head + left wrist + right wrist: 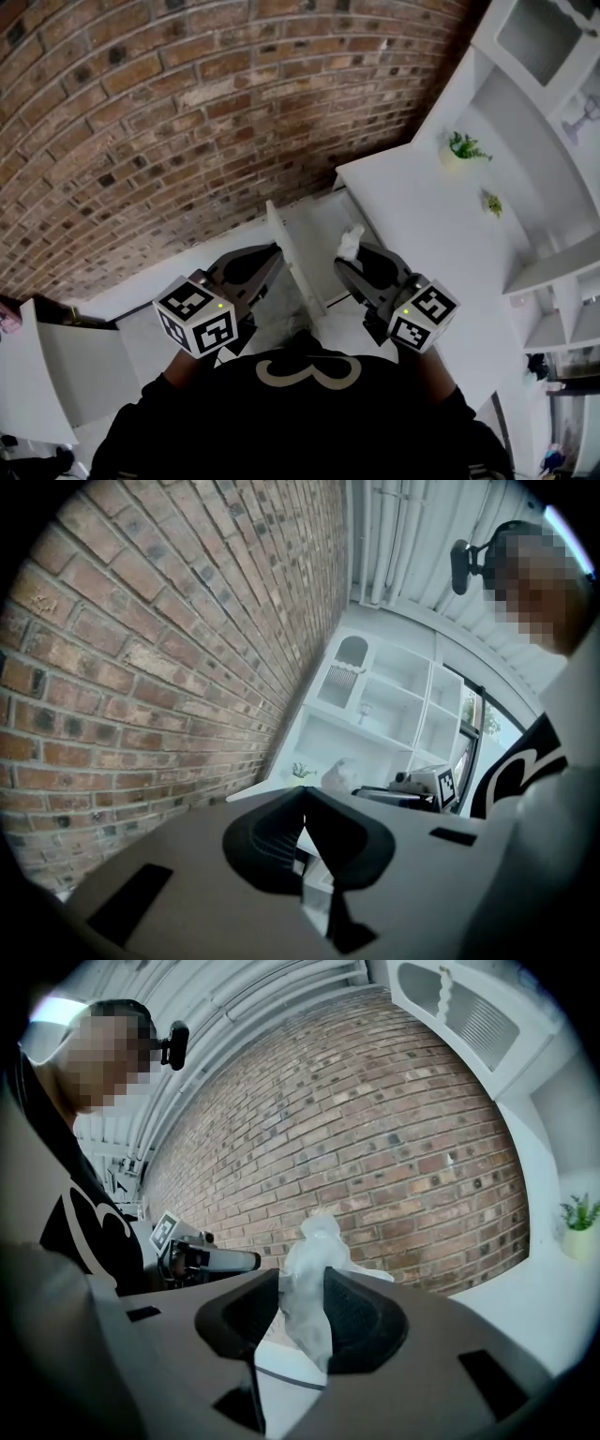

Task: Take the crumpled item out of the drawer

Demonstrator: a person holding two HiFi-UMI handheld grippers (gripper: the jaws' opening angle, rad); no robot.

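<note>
The crumpled white item is pinched between the pads of my right gripper, just above the open white drawer. In the right gripper view the item sticks up out of the right gripper, which is shut on it. My left gripper is at the drawer's front panel. In the left gripper view its fingertips touch each other. Whether they pinch the panel's edge I cannot tell. From there the item shows beyond the jaws.
A brick wall runs behind the drawer. A white counter to the right carries two small green plants, with white shelves beyond. A white panel stands at the lower left.
</note>
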